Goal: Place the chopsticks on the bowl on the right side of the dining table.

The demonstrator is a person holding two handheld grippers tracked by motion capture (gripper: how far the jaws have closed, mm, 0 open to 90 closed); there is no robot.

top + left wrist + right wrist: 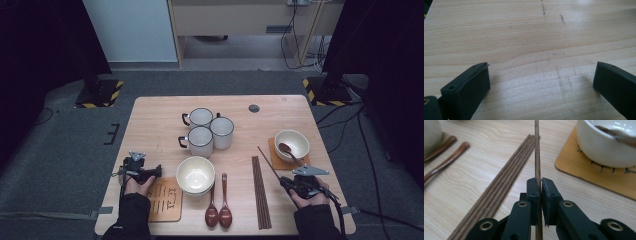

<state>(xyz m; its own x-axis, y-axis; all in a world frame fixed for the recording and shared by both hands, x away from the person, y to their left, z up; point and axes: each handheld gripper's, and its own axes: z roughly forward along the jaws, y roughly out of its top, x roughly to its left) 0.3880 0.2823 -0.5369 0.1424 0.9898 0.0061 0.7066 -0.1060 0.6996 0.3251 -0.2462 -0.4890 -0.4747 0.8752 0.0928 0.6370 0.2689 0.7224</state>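
Holding one chopstick (537, 157) clamped in the right gripper (541, 187); left gripper (541, 82) idle, jaws wide apart over bare wood.

Right jaws are pinched flat on the stick near its lower end, so it points away toward the tabletop's far edge, tip near the right coaster (280, 155). That coaster sits by the right edge carrying a bowl (292, 142) with a spoon (287, 149) already in it, so my read is a place setting being built and the stick goes beside it. Remaining chopsticks (261, 192) lie bundled parallel just left of the gripper, running to the near edge. Left gripper (137, 167) rests by the left edge beside an empty coaster (165, 200) at the near-left corner. Stacked bowls (195, 175) and two spoons (219, 207) wait mid-near edge; three mugs (207, 131) sit clustered toward the far edge, clear of the work.
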